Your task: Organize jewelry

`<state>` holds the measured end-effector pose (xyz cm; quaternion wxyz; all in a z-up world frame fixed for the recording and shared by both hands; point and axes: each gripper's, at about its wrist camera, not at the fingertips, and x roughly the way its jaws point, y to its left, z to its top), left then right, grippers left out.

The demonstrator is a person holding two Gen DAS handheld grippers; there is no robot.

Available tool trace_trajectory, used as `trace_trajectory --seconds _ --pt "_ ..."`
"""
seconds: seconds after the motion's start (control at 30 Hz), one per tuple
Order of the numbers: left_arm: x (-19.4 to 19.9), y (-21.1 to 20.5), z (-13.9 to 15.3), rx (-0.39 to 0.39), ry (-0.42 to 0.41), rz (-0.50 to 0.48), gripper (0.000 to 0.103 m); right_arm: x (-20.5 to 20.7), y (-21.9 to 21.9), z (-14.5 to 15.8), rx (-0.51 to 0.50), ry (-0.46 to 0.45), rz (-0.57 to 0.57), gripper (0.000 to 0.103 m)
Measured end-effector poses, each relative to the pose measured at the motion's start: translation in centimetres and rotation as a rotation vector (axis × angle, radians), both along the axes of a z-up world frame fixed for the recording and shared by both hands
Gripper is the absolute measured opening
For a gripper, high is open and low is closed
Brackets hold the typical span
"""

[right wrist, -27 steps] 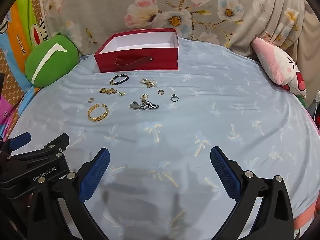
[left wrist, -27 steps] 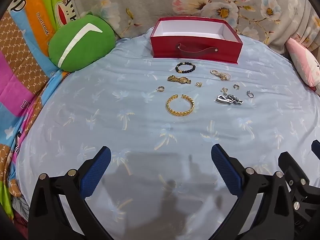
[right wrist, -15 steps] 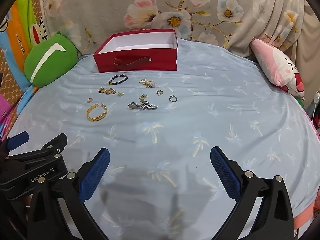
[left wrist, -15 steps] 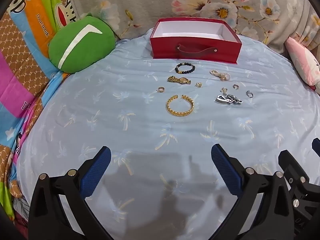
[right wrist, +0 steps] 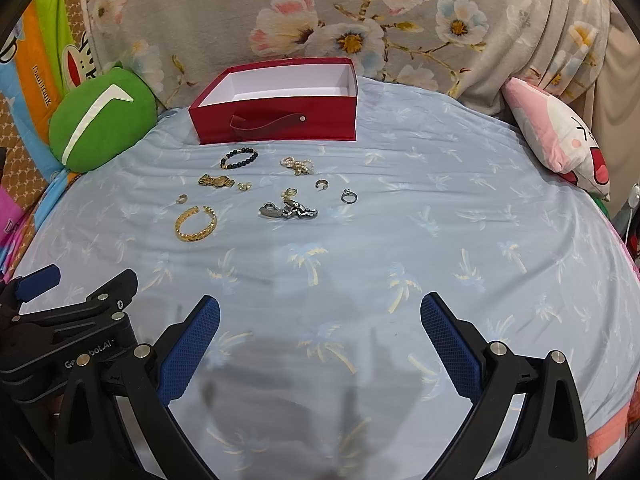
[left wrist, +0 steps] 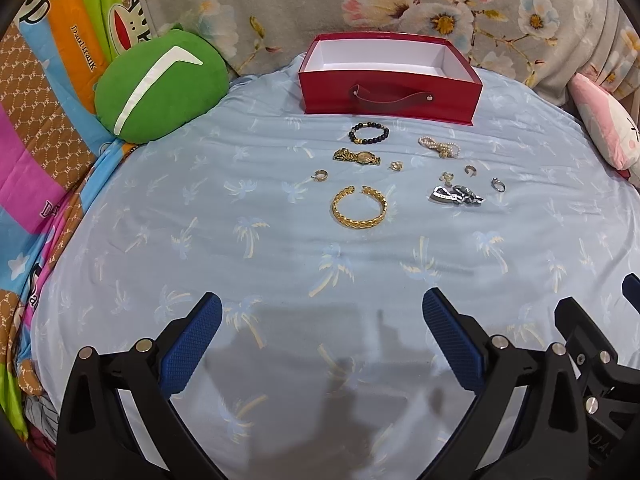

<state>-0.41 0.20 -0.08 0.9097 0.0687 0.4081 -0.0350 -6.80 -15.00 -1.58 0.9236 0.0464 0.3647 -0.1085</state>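
An open red box [left wrist: 390, 98] with a white inside stands at the far side of the blue bedsheet; it also shows in the right wrist view [right wrist: 276, 118]. In front of it lie a gold bangle [left wrist: 359, 211], a black bead bracelet [left wrist: 368, 134], a gold watch [left wrist: 357, 157], a pearl piece [left wrist: 439, 147], a silver chain bracelet [left wrist: 456, 195] and several small rings [left wrist: 498, 185]. The bangle [right wrist: 195, 223] and silver bracelet [right wrist: 288, 210] show in the right wrist view too. My left gripper [left wrist: 320, 328] and right gripper [right wrist: 320, 328] are both open, empty, well short of the jewelry.
A green round cushion [left wrist: 160, 86] lies at the far left and a pink plush pillow [right wrist: 560, 136] at the far right. A floral blanket [left wrist: 400, 4] backs the bed. The left gripper's body [right wrist: 60, 332] shows at the lower left of the right wrist view.
Both grippers have drifted very slightly; the scene shifts a little in each view. The jewelry and box have not moved, and both jaws stay open.
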Motion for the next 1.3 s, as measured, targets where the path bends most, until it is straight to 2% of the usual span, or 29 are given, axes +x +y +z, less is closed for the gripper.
trace_trajectory --seconds 1.3 --pt "0.4 0.6 -1.3 0.000 0.033 0.008 0.098 0.6 0.2 -1.3 0.011 0.024 0.000 0.098"
